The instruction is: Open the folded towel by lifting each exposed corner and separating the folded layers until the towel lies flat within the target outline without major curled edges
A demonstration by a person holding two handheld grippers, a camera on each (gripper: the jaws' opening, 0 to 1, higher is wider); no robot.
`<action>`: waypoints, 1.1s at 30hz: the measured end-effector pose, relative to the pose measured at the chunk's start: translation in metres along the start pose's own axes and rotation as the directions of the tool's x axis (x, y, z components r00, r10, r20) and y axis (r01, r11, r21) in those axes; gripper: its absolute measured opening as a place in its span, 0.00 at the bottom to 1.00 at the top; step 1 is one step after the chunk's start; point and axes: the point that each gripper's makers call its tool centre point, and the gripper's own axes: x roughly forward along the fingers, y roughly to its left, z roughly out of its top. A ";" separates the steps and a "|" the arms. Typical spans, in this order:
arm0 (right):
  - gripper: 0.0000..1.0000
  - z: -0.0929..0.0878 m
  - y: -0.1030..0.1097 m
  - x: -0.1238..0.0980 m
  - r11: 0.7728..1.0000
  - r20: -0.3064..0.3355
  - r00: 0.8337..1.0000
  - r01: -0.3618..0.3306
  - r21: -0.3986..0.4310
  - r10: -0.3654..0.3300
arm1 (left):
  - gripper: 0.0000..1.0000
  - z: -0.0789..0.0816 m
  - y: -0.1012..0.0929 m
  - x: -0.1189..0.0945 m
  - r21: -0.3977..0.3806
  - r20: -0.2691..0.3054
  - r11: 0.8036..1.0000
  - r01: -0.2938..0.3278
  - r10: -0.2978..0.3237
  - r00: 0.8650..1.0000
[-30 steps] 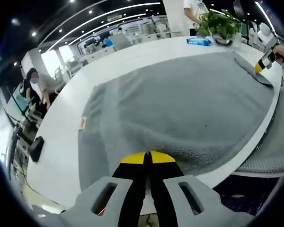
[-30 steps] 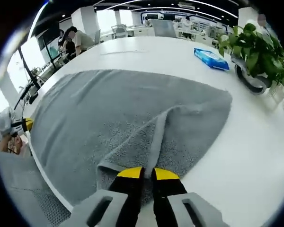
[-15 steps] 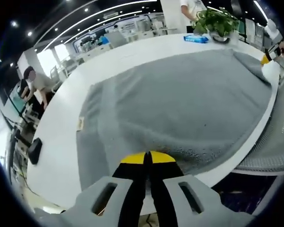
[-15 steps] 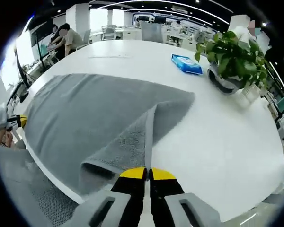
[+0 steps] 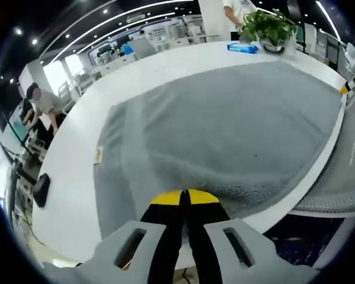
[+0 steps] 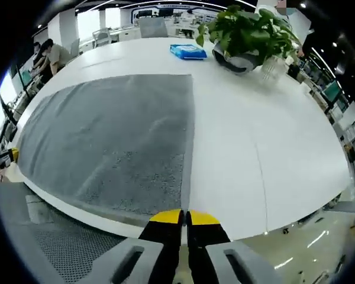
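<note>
Grey towel (image 5: 225,136) spread flat over the white table (image 6: 254,148) — plant (image 6: 245,32) at the far side. Both the left gripper (image 5: 185,198) and the right gripper (image 6: 185,217) have jaws pressed together at the towel's near edge — I cannot tell whether cloth is pinched.

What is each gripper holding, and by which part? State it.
Both grip the grey towel: the left gripper pinches its near edge, the right gripper its near corner, both at the table edge.

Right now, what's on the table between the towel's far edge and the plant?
Mostly bare white table between towel and plant, with a blue packet lying there, in the right gripper view.
</note>
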 end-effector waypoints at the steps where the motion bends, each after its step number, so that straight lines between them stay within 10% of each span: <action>1: 0.00 -0.001 0.000 0.001 1.000 0.001 1.000 -0.004 0.006 0.004 | 0.01 0.000 0.000 0.000 -0.001 -0.001 1.000 0.003 -0.003 1.000; 12: 0.01 -0.002 0.003 0.017 0.989 -0.032 0.999 -0.036 -0.146 0.031 | 0.03 -0.001 -0.002 -0.005 -0.072 0.008 0.990 0.122 -0.122 0.993; 19: 0.15 0.056 0.012 -0.004 0.968 0.223 0.973 -0.007 -0.252 0.065 | 0.06 -0.014 0.021 -0.040 -0.170 -0.023 0.985 0.042 -0.046 0.999; 28: 0.20 0.029 0.042 0.044 0.917 -0.061 0.988 -0.156 -0.367 0.144 | 0.08 -0.037 0.036 -0.030 -0.180 -0.113 0.984 -0.008 -0.012 0.994; 33: 0.20 0.035 0.037 0.042 0.939 -0.024 0.983 -0.180 -0.291 0.181 | 0.07 -0.039 0.040 -0.030 -0.178 -0.144 0.984 -0.022 -0.004 0.990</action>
